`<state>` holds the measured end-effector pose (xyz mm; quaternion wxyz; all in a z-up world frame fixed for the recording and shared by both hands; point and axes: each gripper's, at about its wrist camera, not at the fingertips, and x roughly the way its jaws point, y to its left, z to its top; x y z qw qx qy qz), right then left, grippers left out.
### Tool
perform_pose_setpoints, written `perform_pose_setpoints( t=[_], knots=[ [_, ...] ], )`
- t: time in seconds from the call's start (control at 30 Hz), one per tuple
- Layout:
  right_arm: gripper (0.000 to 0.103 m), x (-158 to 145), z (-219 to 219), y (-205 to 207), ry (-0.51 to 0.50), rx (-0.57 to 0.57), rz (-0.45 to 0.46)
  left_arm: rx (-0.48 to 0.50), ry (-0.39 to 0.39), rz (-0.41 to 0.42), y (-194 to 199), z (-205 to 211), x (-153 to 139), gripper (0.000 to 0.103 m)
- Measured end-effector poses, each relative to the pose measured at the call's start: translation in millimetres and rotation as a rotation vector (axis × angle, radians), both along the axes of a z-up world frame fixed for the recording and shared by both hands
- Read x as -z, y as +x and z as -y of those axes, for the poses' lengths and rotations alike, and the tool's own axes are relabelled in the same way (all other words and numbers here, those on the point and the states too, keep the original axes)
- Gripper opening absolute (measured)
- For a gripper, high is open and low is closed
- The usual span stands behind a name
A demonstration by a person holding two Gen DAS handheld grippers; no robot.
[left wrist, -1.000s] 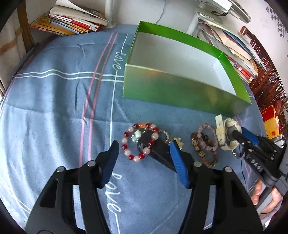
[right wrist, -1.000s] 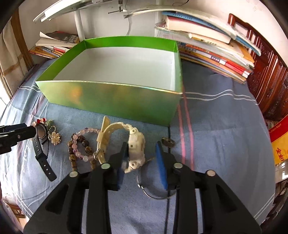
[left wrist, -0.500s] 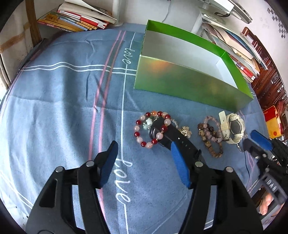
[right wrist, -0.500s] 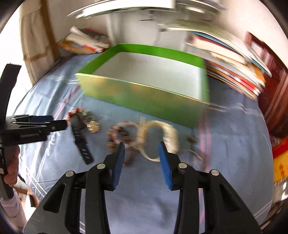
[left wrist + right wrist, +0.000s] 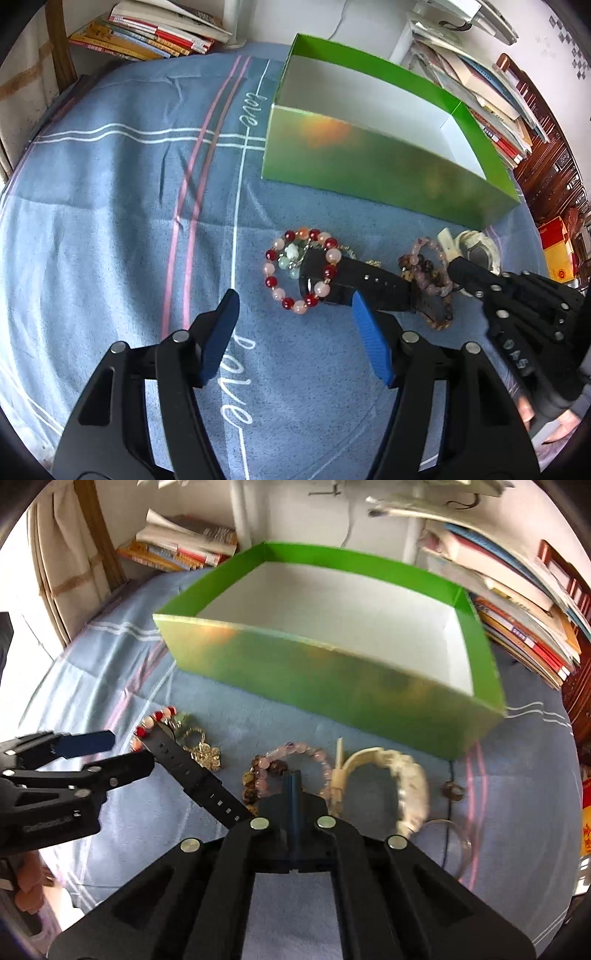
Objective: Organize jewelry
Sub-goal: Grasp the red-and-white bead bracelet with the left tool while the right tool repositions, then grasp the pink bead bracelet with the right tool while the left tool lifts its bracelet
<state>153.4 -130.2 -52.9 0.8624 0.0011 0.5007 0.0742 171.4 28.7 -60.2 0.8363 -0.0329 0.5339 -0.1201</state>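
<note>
The open green cardboard box [image 5: 388, 173] with a white inside stands on the blue striped cloth [image 5: 122, 206] covering the bench; nothing shows inside it in either view. All the jewelry lies on the cloth in front of the box's near wall: a red and pink beaded bracelet [image 5: 275, 271], a black watch with a perforated strap [image 5: 369, 284] lying across it, a gold flower brooch [image 5: 207, 755], a brown and pale pink bead bracelet [image 5: 269, 766], a cream-coloured chunky watch [image 5: 391, 775] and a thin wire bangle [image 5: 456, 843] furthest right.

The left gripper [image 5: 295, 332] hovers low over the cloth, short of the red and pink bracelet, its blue-padded jaws released wide and holding nothing. The right gripper [image 5: 294, 779] reaches in over the brown and pink bracelet, its jaws clenched together, pads meeting; whether anything is caught between them cannot be told. Stacks of books [image 5: 155, 31] sit behind the cloth.
</note>
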Motion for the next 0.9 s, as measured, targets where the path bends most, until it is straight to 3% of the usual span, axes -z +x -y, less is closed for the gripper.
perform_pose_setpoints(
  t=[0.17, 0.37, 0.43, 0.6, 0.67, 0.9],
  knots=[
    [0.001, -14, 10, 5, -0.001, 0.030, 0.014, 0.002, -0.005, 0.014, -1, 4, -7, 0.062],
    [0.006, 12, 6, 27, 0.044, 0.031, -0.093, 0.015, -0.014, -0.015, 4, 14, 1, 0.064],
    [0.006, 14, 1, 37, -0.003, 0.037, -0.081, 0.010, -0.017, -0.021, 6, 14, 4, 0.064],
    [0.022, 23, 2, 52, -0.056, 0.054, -0.098, 0.003, -0.024, -0.020, 7, 11, 3, 0.066],
    [0.041, 24, 4, 48, -0.077, 0.051, -0.099, -0.001, -0.033, -0.026, 7, 8, 2, 0.067],
    [0.044, 29, 10, 40, -0.122, 0.027, -0.086, 0.013, -0.046, -0.027, -1, 4, -1, 0.068]
  ],
)
